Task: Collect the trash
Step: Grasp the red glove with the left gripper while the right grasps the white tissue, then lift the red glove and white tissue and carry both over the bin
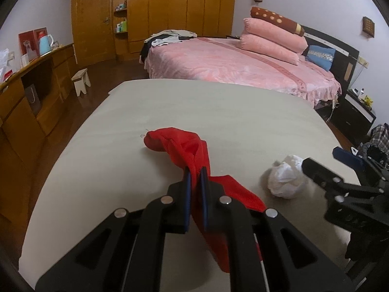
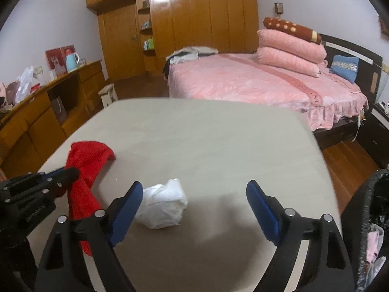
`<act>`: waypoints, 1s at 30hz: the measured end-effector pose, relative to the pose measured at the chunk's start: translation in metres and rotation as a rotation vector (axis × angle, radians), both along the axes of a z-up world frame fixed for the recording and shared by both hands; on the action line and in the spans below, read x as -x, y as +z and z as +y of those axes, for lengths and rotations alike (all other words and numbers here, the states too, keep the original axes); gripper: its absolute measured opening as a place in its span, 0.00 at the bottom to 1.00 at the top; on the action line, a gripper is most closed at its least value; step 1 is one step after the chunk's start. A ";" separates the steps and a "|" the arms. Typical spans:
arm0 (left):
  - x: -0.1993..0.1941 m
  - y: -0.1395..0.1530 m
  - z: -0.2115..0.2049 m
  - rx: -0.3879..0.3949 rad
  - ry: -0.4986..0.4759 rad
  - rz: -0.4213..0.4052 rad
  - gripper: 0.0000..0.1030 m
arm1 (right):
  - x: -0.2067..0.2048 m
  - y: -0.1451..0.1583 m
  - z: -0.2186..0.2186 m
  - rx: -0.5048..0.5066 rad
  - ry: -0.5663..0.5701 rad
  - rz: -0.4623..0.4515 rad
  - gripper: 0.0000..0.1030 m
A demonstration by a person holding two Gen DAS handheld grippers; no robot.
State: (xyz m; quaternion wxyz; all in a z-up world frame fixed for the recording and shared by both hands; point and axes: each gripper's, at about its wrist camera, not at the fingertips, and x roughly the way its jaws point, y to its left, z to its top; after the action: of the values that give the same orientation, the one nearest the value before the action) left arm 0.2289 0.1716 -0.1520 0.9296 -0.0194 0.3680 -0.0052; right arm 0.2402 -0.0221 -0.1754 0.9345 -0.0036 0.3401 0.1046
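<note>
Bedroom setting, pink bed [image 2: 255, 82] at the far side, wooden wardrobe behind it, and up close a pale beige table [image 2: 206, 133] where all the action is. Left gripper [image 1: 195, 170] has its blue pads pressed together on a red cloth [image 1: 180, 143], pinching it near the middle; one end lies bunched on the table beyond the fingertips, the other end trails back under the jaws towards the near edge.

Over to the right gripper [image 2: 194, 189], jaws spread wide and nothing between the pads. Its target looks to be the crumpled white wad [image 2: 161, 205], paper or plastic, hard to say which, sitting on the table towards the near side. From the right wrist view the wad lies low and left of the gripper's centre line, just beside the left blue pad, so the gripper would need to slide left to straddle it. The wad is a rough lump with no clear long axis, so any approach angle ought to do.

Right hand is plainly the nearer one, and the free one. What's in the way? The red cloth and the left gripper sit just left of the wad, close enough to crowd that sideways move. At the far right edge a dark bin [image 2: 374, 219] lined with a black bag waits beside the table, a likely drop spot.
</note>
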 end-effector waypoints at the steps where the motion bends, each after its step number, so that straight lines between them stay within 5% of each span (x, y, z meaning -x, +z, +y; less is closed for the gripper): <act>1: 0.000 0.000 0.002 -0.001 0.003 0.000 0.07 | -0.001 -0.003 0.003 0.004 0.006 0.015 0.77; 10: 0.001 -0.004 0.012 0.004 0.017 0.005 0.07 | -0.007 -0.014 0.019 0.013 0.076 0.078 0.62; 16: 0.002 -0.004 0.014 0.008 0.014 0.006 0.07 | -0.004 -0.014 0.027 0.006 0.139 0.095 0.32; 30: 0.011 0.025 -0.019 0.022 -0.046 -0.036 0.07 | 0.023 0.024 -0.002 0.017 0.085 0.018 0.29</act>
State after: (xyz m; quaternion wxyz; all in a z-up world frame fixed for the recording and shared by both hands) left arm 0.2174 0.1527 -0.1268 0.9354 -0.0210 0.3517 -0.0312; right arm 0.2170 -0.0243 -0.1512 0.9260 -0.0248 0.3491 0.1415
